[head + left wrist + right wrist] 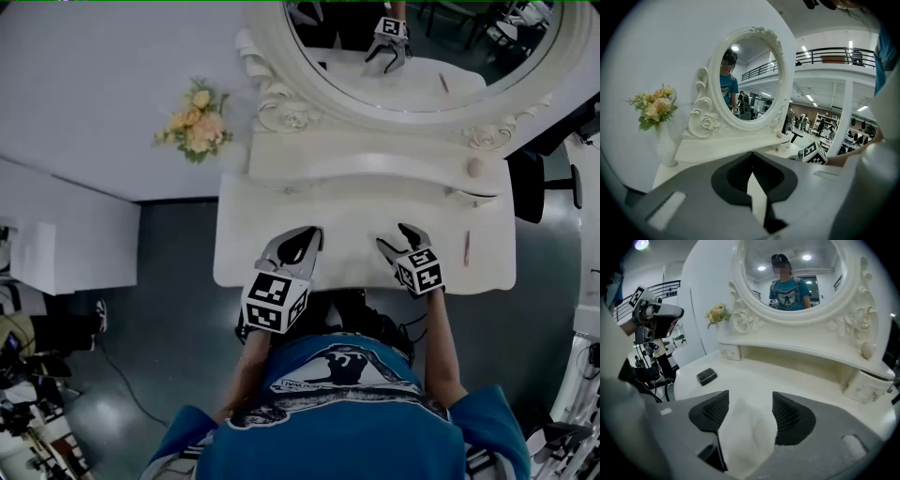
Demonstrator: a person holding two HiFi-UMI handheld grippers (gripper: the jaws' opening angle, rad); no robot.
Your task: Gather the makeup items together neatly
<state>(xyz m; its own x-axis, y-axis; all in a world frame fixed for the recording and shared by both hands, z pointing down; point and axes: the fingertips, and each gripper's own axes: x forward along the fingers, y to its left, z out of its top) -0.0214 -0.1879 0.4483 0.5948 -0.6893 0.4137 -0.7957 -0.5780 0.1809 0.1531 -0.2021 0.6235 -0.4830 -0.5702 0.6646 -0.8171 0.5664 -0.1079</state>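
A small dark compact (707,376) lies on the white dressing table (356,220), at the left in the right gripper view. A thin pink stick (466,246) lies near the table's right edge. My left gripper (314,234) hovers over the table's front left; in its own view the jaws (752,155) meet at the tips with nothing between them. My right gripper (394,239) is over the front middle, open, and only bare tabletop shows between its pads (750,397). The compact does not show in the head view.
An oval mirror (422,56) in a carved white frame rises behind a raised shelf (375,155). A pale egg-shaped thing (475,168) sits at the shelf's right end, with a white pot (865,385) below it. A vase of flowers (656,105) stands at the far left.
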